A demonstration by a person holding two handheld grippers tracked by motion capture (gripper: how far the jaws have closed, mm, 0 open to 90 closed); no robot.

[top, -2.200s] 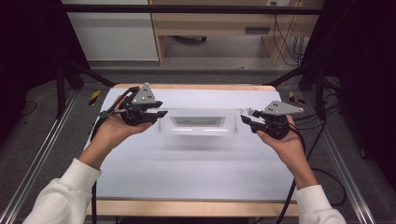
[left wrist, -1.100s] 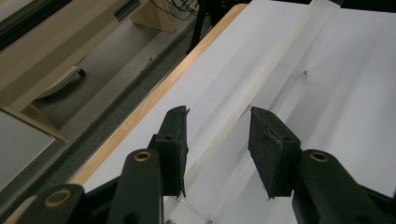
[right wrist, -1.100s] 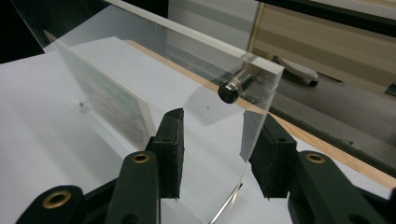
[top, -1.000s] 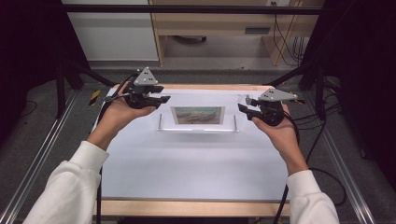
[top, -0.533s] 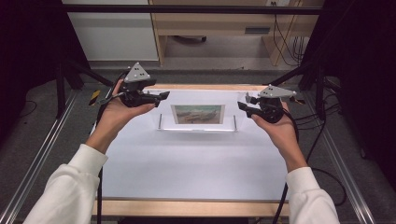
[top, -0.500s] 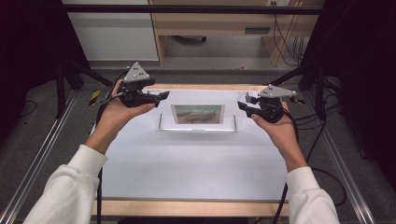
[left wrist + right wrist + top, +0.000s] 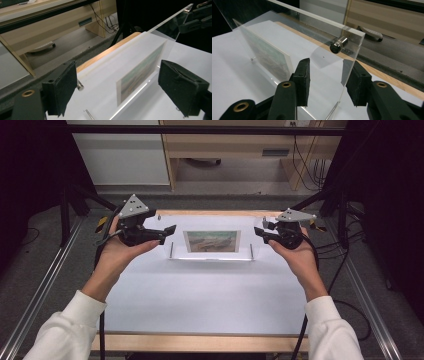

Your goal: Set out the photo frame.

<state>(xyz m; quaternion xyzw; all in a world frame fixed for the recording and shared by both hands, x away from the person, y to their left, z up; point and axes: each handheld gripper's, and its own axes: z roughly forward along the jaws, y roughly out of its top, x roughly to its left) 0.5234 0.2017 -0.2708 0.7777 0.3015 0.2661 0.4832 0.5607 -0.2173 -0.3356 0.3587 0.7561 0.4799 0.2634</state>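
A clear acrylic picture frame with a landscape print stands upright on the white table, propped on thin metal rods. My left gripper hovers just left of the frame; its jaws have just been opening and now stand wide, touching nothing. In the left gripper view the frame lies ahead between the spread pads of this gripper. My right gripper is shut on the frame's right edge. In the right gripper view its pads flank the clear panel below a metal standoff.
The table's wooden far edge runs just behind the frame. Beyond it stand a wooden bench, black stand legs and trailing cables. A small metal peg stands near the far edge. A yellow-black tool lies left of the table.
The frame was tipped up from lying low to standing. Since then my left gripper has opened, let go of its left edge and drawn away to the left. The right hand kept still.
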